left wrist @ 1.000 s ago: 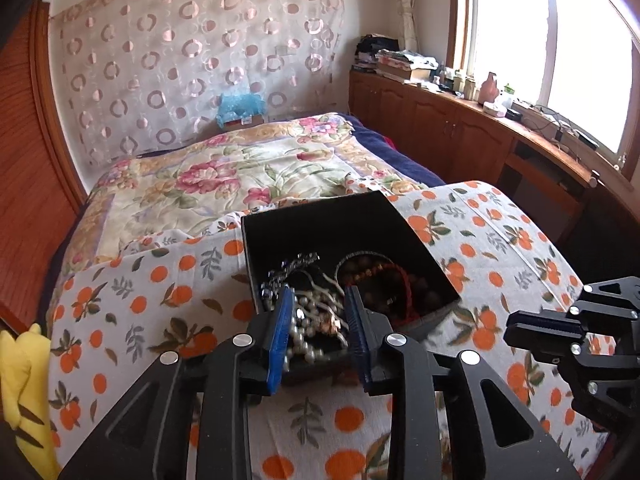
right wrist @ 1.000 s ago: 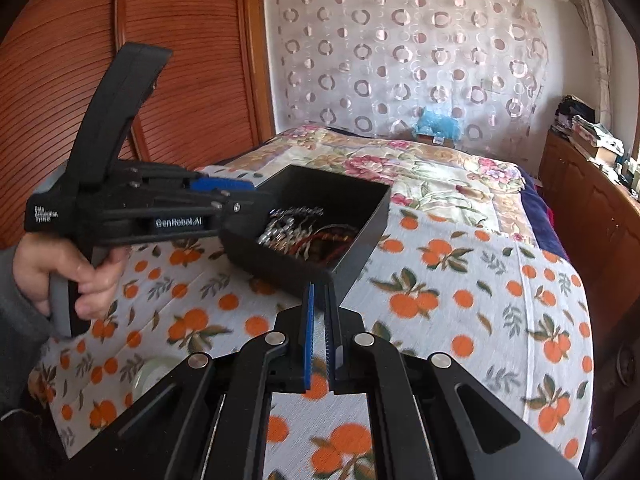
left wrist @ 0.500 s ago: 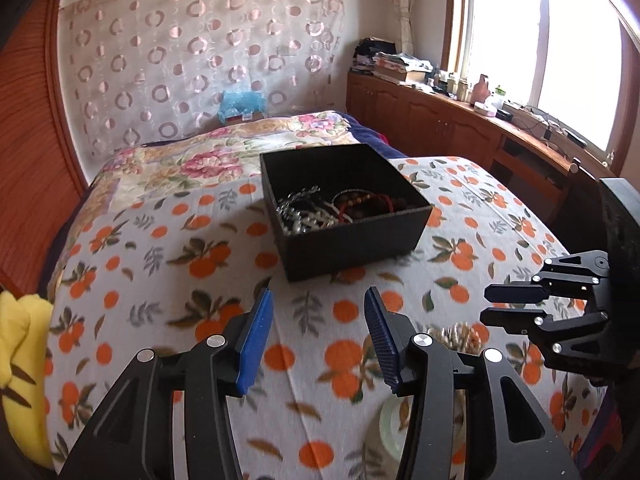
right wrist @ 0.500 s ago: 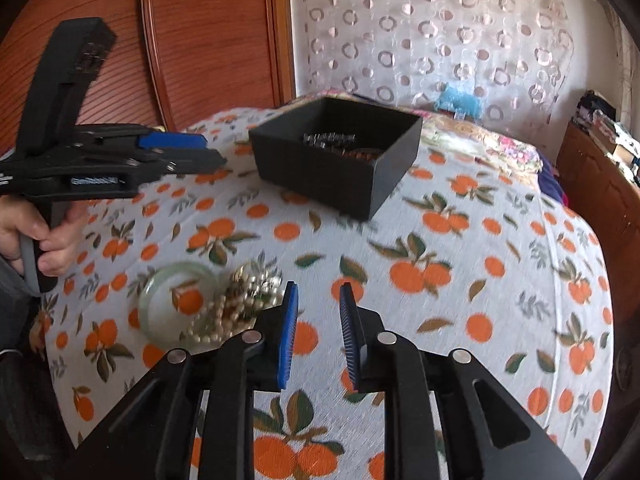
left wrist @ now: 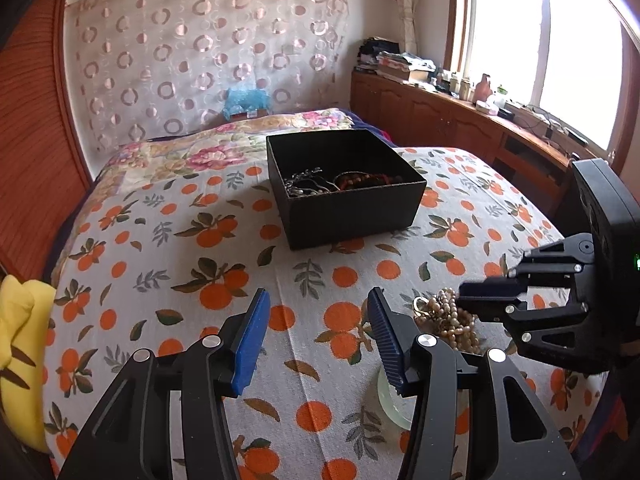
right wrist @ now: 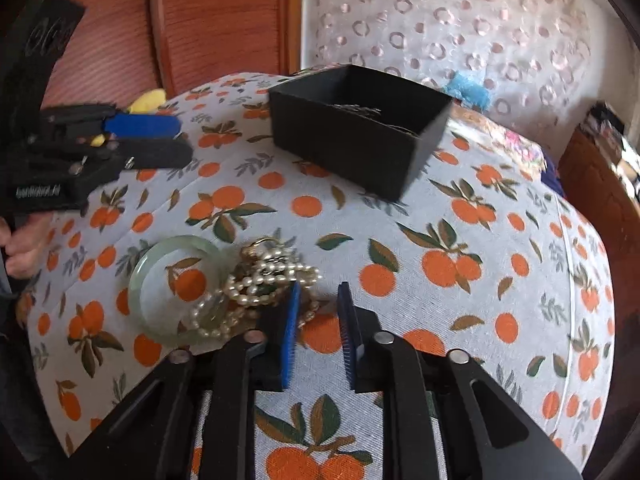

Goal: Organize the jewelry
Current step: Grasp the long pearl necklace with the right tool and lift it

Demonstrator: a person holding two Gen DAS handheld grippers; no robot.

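Note:
A black open box (left wrist: 346, 188) with several pieces of jewelry inside sits on the orange-print cloth; it also shows in the right wrist view (right wrist: 356, 132). A pearl necklace (right wrist: 256, 284) lies tangled beside and partly over a pale green bangle (right wrist: 172, 288) on the cloth; the necklace also shows in the left wrist view (left wrist: 448, 316), with the bangle (left wrist: 390, 400) near it. My right gripper (right wrist: 318, 312) is open and empty, its left finger next to the pearls. My left gripper (left wrist: 316, 320) is open and empty above the cloth, well short of the box.
The cloth (left wrist: 200, 264) covers a raised surface in front of a floral bed (left wrist: 224, 140). A yellow item (left wrist: 20, 344) lies at the left edge. Wooden cabinets (left wrist: 460, 120) with clutter run under the window on the right. A wooden wardrobe (right wrist: 220, 20) stands on the left.
The left gripper let go of the box, drew back and opened wide. The right gripper opened and lowered toward the pearl necklace and bangle.

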